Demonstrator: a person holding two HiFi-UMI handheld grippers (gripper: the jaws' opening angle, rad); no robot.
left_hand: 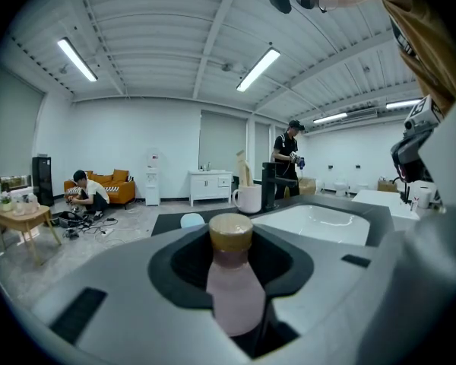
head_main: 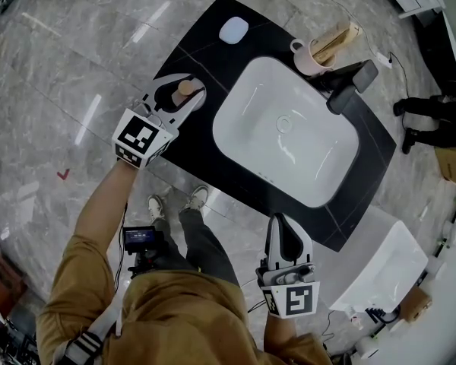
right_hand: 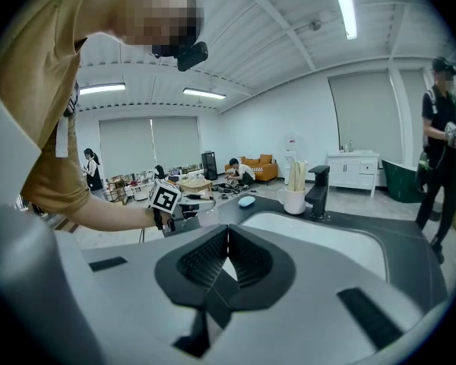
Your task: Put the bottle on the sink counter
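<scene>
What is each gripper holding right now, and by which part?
The left gripper holds the pale pink bottle with a tan cap by its body, just below the cap. The right gripper has its jaws together, holding nothing.

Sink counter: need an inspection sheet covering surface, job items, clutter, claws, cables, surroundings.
Surface: black counter, white basin set in.
Job's things: pink bottle, upright in left claw, over counter's left corner.
Clutter: cup, faucet, pale oval piece.
Claws: left claw shut on bottle; right claw shut, empty.
Cables: cord on floor past faucet.
Surroundings: person standing nearby; spare basin.
</scene>
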